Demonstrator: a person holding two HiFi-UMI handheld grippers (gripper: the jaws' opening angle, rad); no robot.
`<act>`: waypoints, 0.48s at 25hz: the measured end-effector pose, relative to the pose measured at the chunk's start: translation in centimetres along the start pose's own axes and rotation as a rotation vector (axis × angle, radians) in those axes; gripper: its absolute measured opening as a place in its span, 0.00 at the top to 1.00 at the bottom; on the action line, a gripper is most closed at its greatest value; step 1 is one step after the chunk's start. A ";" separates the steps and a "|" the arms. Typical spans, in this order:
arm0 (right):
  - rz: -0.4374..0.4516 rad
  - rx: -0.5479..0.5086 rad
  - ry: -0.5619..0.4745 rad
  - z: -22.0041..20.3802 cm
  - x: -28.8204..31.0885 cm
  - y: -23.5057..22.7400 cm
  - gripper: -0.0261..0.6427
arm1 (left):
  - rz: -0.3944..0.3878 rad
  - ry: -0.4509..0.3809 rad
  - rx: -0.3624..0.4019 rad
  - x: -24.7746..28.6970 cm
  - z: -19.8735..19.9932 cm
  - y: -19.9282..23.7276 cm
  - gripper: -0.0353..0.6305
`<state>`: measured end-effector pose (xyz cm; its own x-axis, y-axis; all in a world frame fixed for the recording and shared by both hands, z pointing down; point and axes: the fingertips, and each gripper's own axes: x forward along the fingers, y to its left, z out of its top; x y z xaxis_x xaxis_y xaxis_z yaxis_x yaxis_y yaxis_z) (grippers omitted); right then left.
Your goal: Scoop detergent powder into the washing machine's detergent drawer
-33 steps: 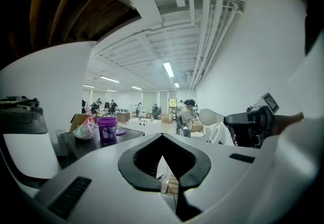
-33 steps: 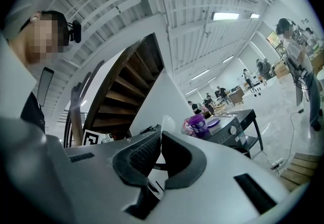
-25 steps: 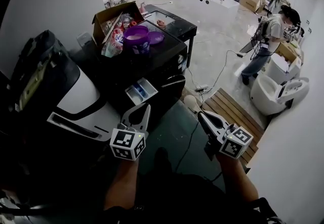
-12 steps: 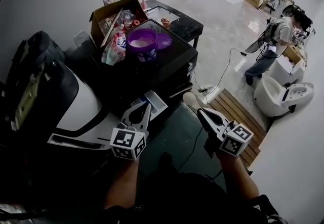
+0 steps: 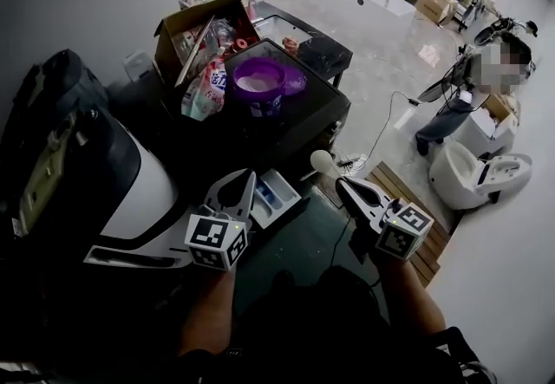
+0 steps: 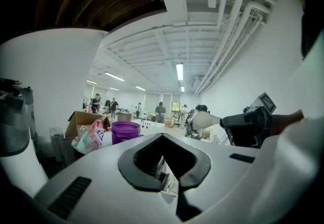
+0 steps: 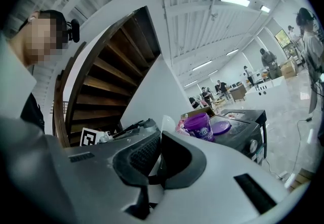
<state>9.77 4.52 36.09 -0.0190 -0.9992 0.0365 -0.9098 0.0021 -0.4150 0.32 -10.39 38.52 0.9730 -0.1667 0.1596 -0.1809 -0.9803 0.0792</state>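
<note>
Since the head view now sits closer over the black washing machine [image 5: 323,118] than a sec ago, the white pulled-out detergent drawer [image 5: 289,190] w/ its blue compartment lies just beside the left gripper [image 5: 234,187] instead of well ahead of it. It sticks out from the upper edge of the machine's front. Left gripper: jaws spread, nothing between them; thru the gap its own view shows only the drawer beyond. Right gripper [image 5: 344,186]: clamped on the handle of a white plastic scoop [image 5: 322,162], bowl pointing up & fwd, off the drawer's right corner, not over it. The bowl rides a bit higher and nearer the machine than 1 s back; can't tell if it's loaded. The round purple plastic tub [image 5: 264,100] stands open on the machine's top, back from the front edge, w/ white detergent powder [image 5: 257,79] showing inside and its purple lid [image 5: 296,81] just beside it on the right. An open brown cardboard box [image 5: 186,22] and a printed refill bag [image 5: 205,79] sit by the top's left edge. For the task: approach looks about done, w/ drawer out, tub open and scoop in hand, and no powder visible in the drawer. Next, I'd judge, the right gripper goes up to the tub for a load, then back over the drawer, bowl kept level so nothing spills.
</note>
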 end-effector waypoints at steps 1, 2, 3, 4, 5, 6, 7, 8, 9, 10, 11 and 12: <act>0.001 -0.010 0.002 0.2 0.4 0.1 0.93 | 0.001 -0.006 0.000 0.0 0.2 0.4 0.94; 0.003 -0.017 0.004 0.5 0.8 0.1 0.93 | 0.002 -0.011 0.001 0.1 0.4 0.7 0.94; 0.006 -0.023 0.007 0.7 1.3 0.2 0.93 | 0.004 -0.016 0.001 0.1 0.5 1.0 0.94; 0.009 -0.027 0.008 0.9 1.7 0.2 0.93 | 0.007 -0.021 0.000 0.1 0.7 1.3 0.94; 0.014 -0.030 0.008 1.1 2.1 0.2 0.93 | 0.009 -0.025 0.000 0.2 0.9 1.6 0.94; 0.021 -0.032 0.007 1.3 2.5 0.2 0.93 | 0.011 -0.028 0.002 0.3 1.1 1.8 0.94; 0.029 -0.032 0.009 1.4 3.0 0.2 0.93 | 0.014 -0.030 0.004 0.5 1.3 2.1 0.94; 0.035 -0.028 0.013 1.4 3.4 0.0 0.93 | 0.019 -0.030 0.004 0.6 1.3 2.3 0.94; 0.041 -0.023 0.018 1.4 3.8 -0.2 0.93 | 0.025 -0.028 0.001 0.9 1.3 2.6 0.94; 0.046 -0.018 0.022 1.3 4.2 -0.6 0.93 | 0.032 -0.026 -0.003 1.2 1.3 3.0 0.94; 0.053 -0.014 0.025 1.3 4.7 -1.0 0.93 | 0.040 -0.023 -0.007 1.5 1.2 3.3 0.94; 0.061 -0.012 0.027 1.4 5.2 -1.4 0.93 | 0.048 -0.021 -0.010 1.9 1.1 3.6 0.94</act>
<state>11.50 -0.77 35.63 -0.0859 -0.9957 0.0359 -0.9115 0.0640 -0.4064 1.67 -14.35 38.03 0.9660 -0.2155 0.1431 -0.2285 -0.9701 0.0818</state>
